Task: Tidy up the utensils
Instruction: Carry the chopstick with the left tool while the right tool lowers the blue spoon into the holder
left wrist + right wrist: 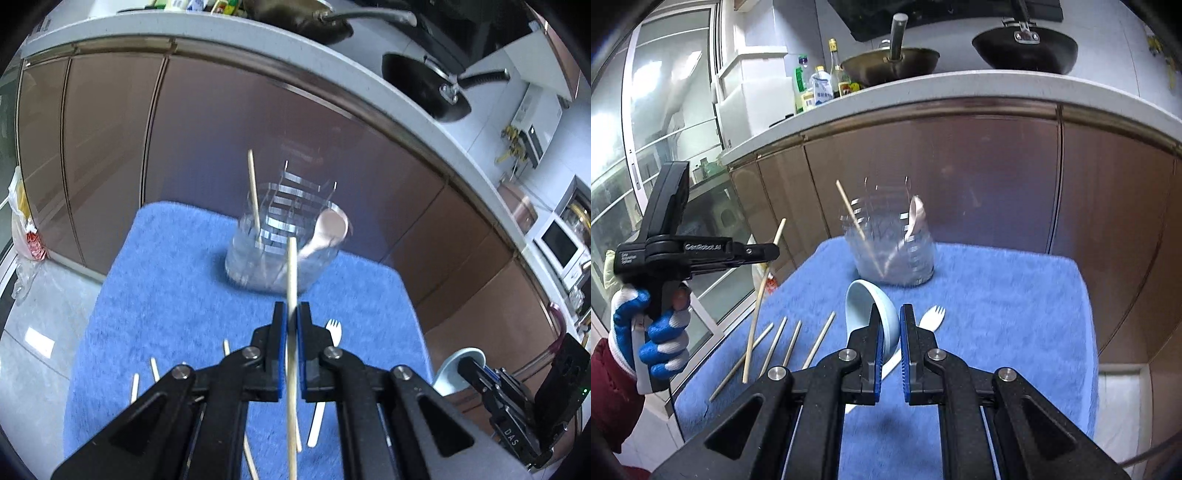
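My left gripper (291, 307) is shut on a wooden chopstick (291, 273) that points up toward a clear utensil holder (243, 258). The holder stands on a blue towel (177, 288), with one chopstick (254, 192) and a pink spoon (328, 229) in it. In the right wrist view, my right gripper (891, 311) is shut on a light blue spoon (864, 306) raised above the towel (997, 314). A white fork (932, 317) lies just beyond it. To the left, several chopsticks (792, 341) lie on the towel. A gloved hand (653, 332) holds the left gripper (775, 251) with its chopstick (759, 299).
Brown cabinet doors (960, 177) under a white counter (923, 88) rise right behind the towel. Two dark pans (1027, 48) and several bottles (820, 85) sit on the counter. A microwave (561, 243) is at far right, and a plastic bag (26, 229) on the floor at left.
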The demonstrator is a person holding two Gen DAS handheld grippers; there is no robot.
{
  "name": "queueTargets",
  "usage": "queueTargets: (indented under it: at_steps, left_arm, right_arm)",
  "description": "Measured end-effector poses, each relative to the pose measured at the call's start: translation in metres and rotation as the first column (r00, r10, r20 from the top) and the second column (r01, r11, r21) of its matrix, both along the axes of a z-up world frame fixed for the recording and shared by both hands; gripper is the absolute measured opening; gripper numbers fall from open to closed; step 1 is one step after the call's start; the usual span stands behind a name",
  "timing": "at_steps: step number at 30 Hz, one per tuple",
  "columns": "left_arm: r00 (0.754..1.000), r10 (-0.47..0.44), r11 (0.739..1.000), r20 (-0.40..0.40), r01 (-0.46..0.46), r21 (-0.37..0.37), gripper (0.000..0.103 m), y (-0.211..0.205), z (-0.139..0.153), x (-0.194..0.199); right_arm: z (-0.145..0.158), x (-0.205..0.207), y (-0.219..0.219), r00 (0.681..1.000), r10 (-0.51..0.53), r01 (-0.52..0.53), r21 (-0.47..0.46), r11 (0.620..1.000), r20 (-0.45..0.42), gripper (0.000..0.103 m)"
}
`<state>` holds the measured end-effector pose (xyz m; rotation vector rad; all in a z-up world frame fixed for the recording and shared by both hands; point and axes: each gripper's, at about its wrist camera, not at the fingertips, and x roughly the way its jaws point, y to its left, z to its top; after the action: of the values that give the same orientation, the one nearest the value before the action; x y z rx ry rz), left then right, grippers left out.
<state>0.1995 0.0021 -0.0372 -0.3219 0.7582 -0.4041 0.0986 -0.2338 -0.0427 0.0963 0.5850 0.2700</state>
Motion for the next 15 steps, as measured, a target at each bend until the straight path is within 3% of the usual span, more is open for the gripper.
queueTargets:
  at_steps: [10,15]
  left_arm:
    - [0.981,0.107,0.994,0.16,-0.099,-0.054,0.005,0.004,0.053,0.04]
    - [0.941,0.191,0.981,0.278,-0.176,-0.078,0.005,-0.005,0.076,0.074]
  right_arm:
    - [0.054,0.06,0.01,0.988,-0.047,0.054,-0.044,0.998,0.144,0.008]
    - [0.081,0.107,0.016,0.965,-0.104,0.121,-0.053,0.991,0.24,0.008]
